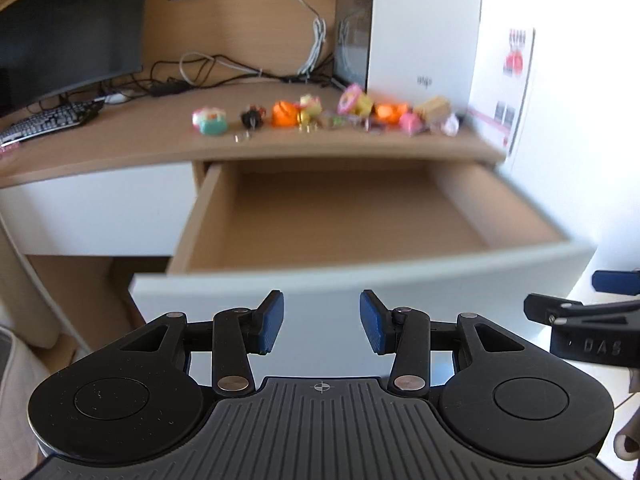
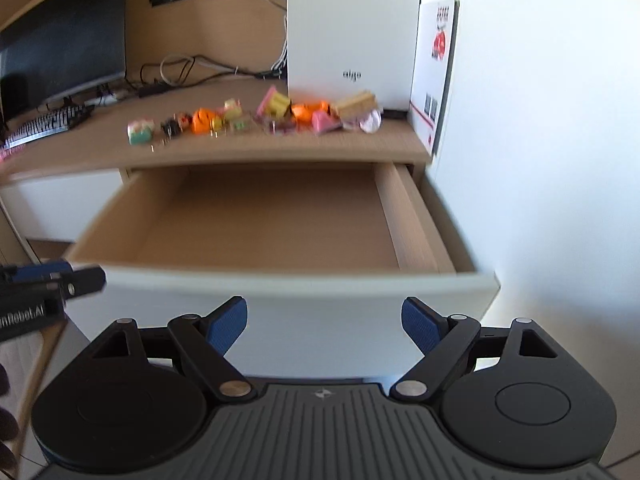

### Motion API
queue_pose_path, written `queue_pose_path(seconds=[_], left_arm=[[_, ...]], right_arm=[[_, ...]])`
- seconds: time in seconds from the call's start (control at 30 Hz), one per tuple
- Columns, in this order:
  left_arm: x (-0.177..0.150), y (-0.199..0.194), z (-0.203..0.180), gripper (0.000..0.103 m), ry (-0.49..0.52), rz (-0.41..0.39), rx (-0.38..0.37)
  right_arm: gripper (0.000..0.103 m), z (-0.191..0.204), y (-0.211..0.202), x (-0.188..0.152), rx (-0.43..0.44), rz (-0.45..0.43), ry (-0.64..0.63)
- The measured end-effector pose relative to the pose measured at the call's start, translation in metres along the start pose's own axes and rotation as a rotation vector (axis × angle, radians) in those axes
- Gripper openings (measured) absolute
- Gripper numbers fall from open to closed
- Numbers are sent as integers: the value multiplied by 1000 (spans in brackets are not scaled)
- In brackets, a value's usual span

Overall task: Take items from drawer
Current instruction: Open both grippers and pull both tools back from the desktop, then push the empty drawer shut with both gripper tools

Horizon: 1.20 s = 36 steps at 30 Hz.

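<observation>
Nearest the lens, the left gripper (image 1: 322, 322) holds its blue-padded jaws partly open with nothing between them, in front of the white front panel of the pulled-out drawer (image 1: 360, 280). The right gripper (image 2: 324, 326) has its jaws spread wider, also empty.

That light wooden drawer (image 2: 256, 216) stands fully open under the wooden worktop (image 1: 132, 136), and its floor shows bare in both views. On the worktop just beyond it lies a row of small colourful toy items (image 1: 320, 114): a mint-and-pink piece at the left end, a black one, orange ones, yellow, pink and tan pieces towards the right, all blurred.

Only the left wrist view shows the right gripper's black tip at its right edge and the gap under the worktop to the left of the drawer. Only the right wrist view shows the drawer's right side wall and rail (image 2: 404, 216), with the left gripper's tip at its left edge. Far left sit a dark monitor (image 1: 72, 28) and a keyboard (image 1: 44, 122); a white box (image 2: 352, 28) stands behind the toys.
</observation>
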<state>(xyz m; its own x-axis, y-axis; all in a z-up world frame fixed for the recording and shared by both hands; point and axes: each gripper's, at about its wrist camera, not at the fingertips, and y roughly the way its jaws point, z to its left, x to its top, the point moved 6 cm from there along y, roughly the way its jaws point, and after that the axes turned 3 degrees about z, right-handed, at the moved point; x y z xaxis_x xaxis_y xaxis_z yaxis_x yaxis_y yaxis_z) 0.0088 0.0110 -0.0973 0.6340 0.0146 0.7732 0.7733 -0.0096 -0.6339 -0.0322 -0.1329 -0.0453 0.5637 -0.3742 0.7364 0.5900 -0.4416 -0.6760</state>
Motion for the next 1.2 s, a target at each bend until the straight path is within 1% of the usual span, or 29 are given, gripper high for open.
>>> queue_pose_path(seconds=[0.03, 0.13, 0.2, 0.3, 0.43, 0.5, 0.7, 0.9, 1.0, 1.1, 1.2], left_arm=[[-7, 6, 0, 46, -1, 8, 9], [-21, 20, 0, 46, -39, 18, 24], [-24, 24, 0, 46, -35, 0, 40], [-27, 27, -1, 46, -16, -47, 62], [-29, 33, 4, 46, -20, -83, 95], [-31, 37, 7, 46, -36, -80, 98], [-28, 44, 9, 49, -32, -87, 105], [-14, 63, 8, 63, -29, -96, 79], [-5, 76, 7, 66, -17, -101, 76], [5, 91, 9, 70, -27, -95, 71], [14, 107, 11, 77, -22, -81, 72]], right_arm=[[85, 2, 5, -9, -15, -7, -12], [85, 8, 18, -31, -7, -29, -25], [85, 8, 27, -37, -12, -45, -8], [85, 3, 42, -43, 0, -49, 59], [85, 0, 55, -42, -23, -89, 70], [85, 0, 60, -39, -29, -99, 72], [85, -3, 71, -31, -43, -114, 88], [85, -1, 86, -18, -52, -115, 80], [85, -1, 97, -8, -47, -109, 84], [85, 1, 110, 3, -44, -108, 74], [85, 6, 123, 13, -62, -118, 53]])
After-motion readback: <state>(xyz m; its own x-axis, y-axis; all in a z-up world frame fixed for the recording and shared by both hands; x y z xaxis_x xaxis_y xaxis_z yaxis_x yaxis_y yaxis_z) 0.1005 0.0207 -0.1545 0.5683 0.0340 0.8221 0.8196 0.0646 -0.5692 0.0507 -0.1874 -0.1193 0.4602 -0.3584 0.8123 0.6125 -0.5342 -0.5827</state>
